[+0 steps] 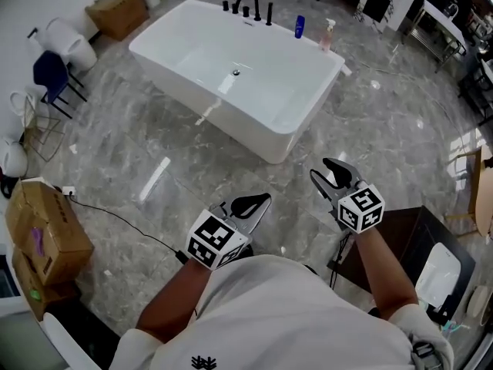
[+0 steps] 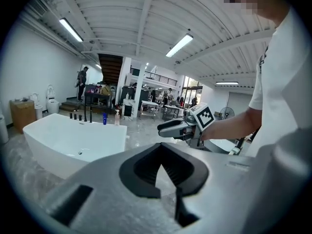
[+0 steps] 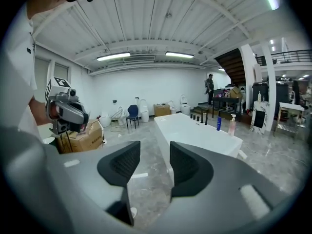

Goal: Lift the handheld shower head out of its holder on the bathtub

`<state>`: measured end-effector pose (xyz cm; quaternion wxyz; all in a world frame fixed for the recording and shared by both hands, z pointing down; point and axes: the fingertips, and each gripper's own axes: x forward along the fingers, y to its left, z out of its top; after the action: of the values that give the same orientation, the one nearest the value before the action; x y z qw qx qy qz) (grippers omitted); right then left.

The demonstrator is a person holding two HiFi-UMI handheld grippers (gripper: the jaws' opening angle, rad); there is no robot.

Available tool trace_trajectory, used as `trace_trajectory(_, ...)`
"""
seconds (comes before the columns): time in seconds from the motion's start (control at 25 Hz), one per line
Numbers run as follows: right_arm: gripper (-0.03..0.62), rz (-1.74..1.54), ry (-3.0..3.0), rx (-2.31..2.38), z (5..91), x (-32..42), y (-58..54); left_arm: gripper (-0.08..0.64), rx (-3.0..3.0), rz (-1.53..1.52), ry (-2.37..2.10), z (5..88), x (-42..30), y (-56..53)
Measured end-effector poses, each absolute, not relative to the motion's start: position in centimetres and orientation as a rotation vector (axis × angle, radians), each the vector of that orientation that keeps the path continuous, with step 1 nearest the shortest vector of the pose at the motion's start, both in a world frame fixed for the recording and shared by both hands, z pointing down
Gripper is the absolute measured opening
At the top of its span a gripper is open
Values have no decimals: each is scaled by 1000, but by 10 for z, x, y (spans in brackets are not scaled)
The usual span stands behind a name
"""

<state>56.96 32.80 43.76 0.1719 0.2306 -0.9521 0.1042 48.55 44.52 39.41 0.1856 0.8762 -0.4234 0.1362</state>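
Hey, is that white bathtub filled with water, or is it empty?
Empty. In the head view the bathtub shows a bare white bottom with its drain plainly visible, and no waterline along the inner walls.

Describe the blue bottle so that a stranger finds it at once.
Find the white bathtub standing on the grey stone floor. On its far rim, right of the black faucet, stand two bottles. Yours is the opaque blue bottle, not the pale pump bottle to its right.

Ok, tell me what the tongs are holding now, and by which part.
Nothing is held. The left tongs are shut on nothing; the right tongs stand open and empty, both short of the bathtub.
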Motion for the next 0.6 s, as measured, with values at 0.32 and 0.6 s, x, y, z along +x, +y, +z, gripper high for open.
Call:
trace_trajectory(0.32,202,306,-2689,685,433,458,271,6,2498,406,-1160,391,381,387)
trace_trajectory(0.6,193,331,-2660,637,454,417,200,6,2460,355,-1179,402,348,323)
